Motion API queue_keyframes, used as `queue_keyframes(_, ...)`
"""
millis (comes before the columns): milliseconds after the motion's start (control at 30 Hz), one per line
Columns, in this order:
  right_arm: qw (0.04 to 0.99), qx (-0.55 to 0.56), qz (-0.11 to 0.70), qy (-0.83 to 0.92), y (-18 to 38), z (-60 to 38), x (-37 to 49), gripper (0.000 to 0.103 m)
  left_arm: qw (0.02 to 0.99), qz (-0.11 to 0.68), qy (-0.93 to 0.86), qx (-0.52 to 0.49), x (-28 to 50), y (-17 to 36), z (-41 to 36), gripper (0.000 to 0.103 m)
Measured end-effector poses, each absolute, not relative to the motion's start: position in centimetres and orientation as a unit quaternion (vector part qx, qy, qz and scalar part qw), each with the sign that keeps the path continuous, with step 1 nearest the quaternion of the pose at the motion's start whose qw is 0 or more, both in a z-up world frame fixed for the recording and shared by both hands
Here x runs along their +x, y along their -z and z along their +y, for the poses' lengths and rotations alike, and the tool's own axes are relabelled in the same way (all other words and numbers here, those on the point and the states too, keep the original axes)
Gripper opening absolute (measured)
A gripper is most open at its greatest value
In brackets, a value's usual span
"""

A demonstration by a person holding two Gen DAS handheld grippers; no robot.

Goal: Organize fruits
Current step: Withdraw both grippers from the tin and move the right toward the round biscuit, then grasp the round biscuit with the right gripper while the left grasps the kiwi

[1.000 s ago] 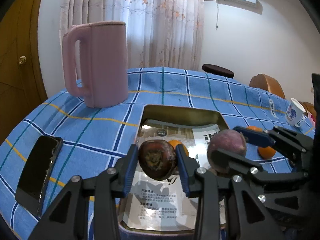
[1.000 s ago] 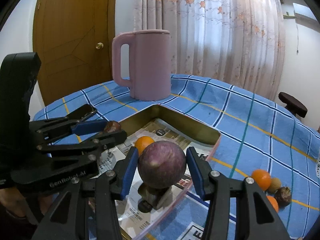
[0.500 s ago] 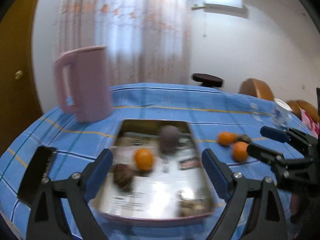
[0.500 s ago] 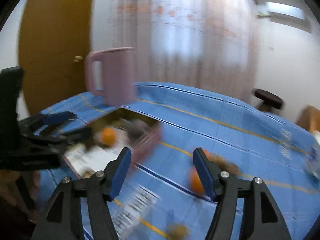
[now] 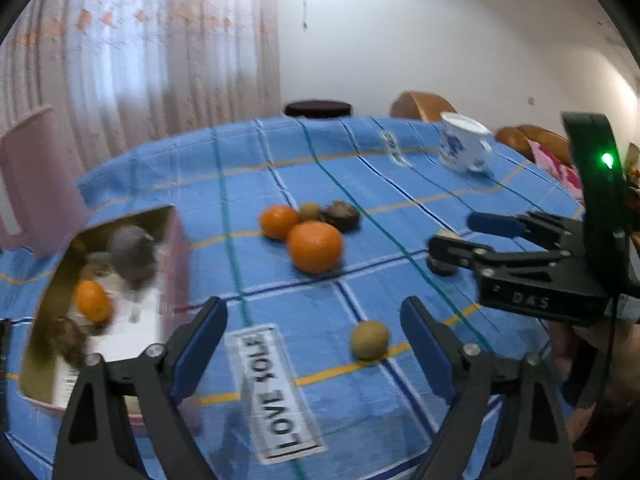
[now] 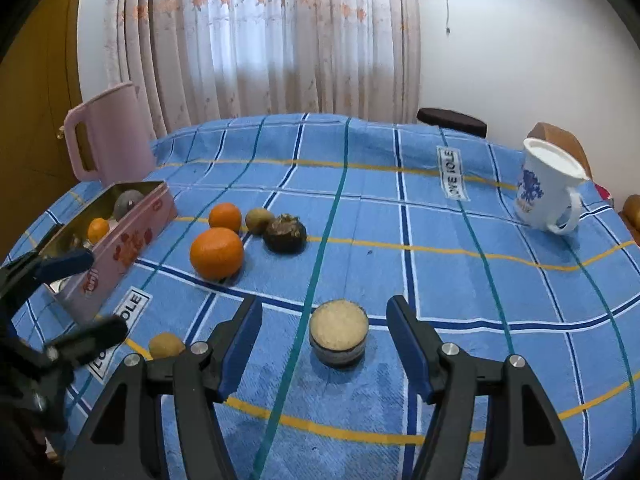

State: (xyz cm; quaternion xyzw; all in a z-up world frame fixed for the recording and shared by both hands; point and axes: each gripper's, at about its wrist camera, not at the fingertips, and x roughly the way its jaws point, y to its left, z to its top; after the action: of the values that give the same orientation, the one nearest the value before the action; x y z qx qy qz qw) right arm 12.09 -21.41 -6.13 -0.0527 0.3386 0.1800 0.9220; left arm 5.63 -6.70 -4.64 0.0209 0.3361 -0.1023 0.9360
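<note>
My left gripper [image 5: 314,340] is open and empty above the blue checked cloth; a small yellow-green fruit [image 5: 369,339] lies between its fingers, nearer the right one. My right gripper [image 6: 324,338] is open with a small round jar with a pale lid [image 6: 339,332] between its fingers. The pink tin [image 6: 132,236] at the left holds a purple fruit [image 5: 132,251], a small orange [image 5: 93,301] and a dark fruit [image 5: 68,338]. On the cloth lie a big orange [image 6: 216,253], a smaller orange [image 6: 225,217], a greenish fruit [image 6: 259,220] and a dark mangosteen [image 6: 285,233].
A pink jug [image 6: 108,136] stands behind the tin at the far left. A white mug with a blue print [image 6: 546,192] stands at the far right. A dark stool [image 6: 452,122] and a wooden chair back [image 5: 424,106] are beyond the table edge.
Both grippers let go of their fruits into the tin, opened wide and swung right, away from the tin toward the loose fruits on the cloth.
</note>
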Motion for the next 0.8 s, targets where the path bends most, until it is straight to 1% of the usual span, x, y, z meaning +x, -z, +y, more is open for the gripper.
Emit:
queue_keyframes(33, 0.92, -0.052, 0.343, -0.181, 6.3, -21.3, 12.1, 0.066, 0.933, 0.344, 0.106, 0.025, 5.9, 5.0, -7.1, 0.081)
queue_keyframes(67, 0.92, -0.054, 0.346, -0.176, 6.4, -21.3, 12.3, 0.066, 0.931, 0.347, 0.108, 0.032, 6.0, 5.1, -7.4, 0.075)
queue_keyframes(167, 0.917, -0.05, 0.36, -0.166, 6.8, -21.6, 13.2, 0.066, 0.922, 0.363, 0.128, 0.034, 6.5, 5.6, -8.3, 0.072)
queue_keyframes(233, 0.913, -0.047, 0.369, -0.169, 7.0, -21.6, 13.4, 0.066, 0.912, 0.381, 0.152, 0.025, 7.1, 6.0, -8.6, 0.063)
queue_keyframes(267, 0.91, -0.049, 0.374, -0.171, 7.1, -21.5, 13.6, 0.066, 0.909, 0.385, 0.156, 0.024, 7.2, 6.1, -8.7, 0.056)
queue_keyframes(367, 0.905, -0.061, 0.383, -0.175, 7.4, -21.0, 13.7, 0.065, 0.899, 0.402, 0.169, 0.032, 7.3, 6.8, -9.3, 0.056)
queue_keyframes(433, 0.9, -0.065, 0.392, -0.178, 7.7, -20.7, 14.0, 0.053, 0.894, 0.414, 0.172, 0.025, 7.7, 7.4, -9.3, 0.038)
queue_keyframes(467, 0.897, -0.066, 0.397, -0.18, 7.9, -20.7, 14.2, 0.045, 0.889, 0.423, 0.176, 0.019, 7.9, 7.7, -9.2, 0.029)
queue_keyframes(533, 0.897, -0.067, 0.401, -0.176, 8.0, -20.7, 14.2, 0.041, 0.89, 0.42, 0.177, 0.01, 8.0, 7.5, -8.9, 0.029)
queue_keyframes(567, 0.897, -0.065, 0.4, -0.178, 7.9, -20.8, 14.2, 0.037, 0.892, 0.416, 0.175, 0.009, 8.0, 7.3, -8.7, 0.029)
queue_keyframes(800, 0.91, -0.069, 0.364, -0.187, 6.9, -20.7, 13.0, 0.037, 0.922, 0.369, 0.12, 0.012, 8.9, 5.8, -6.7, 0.028)
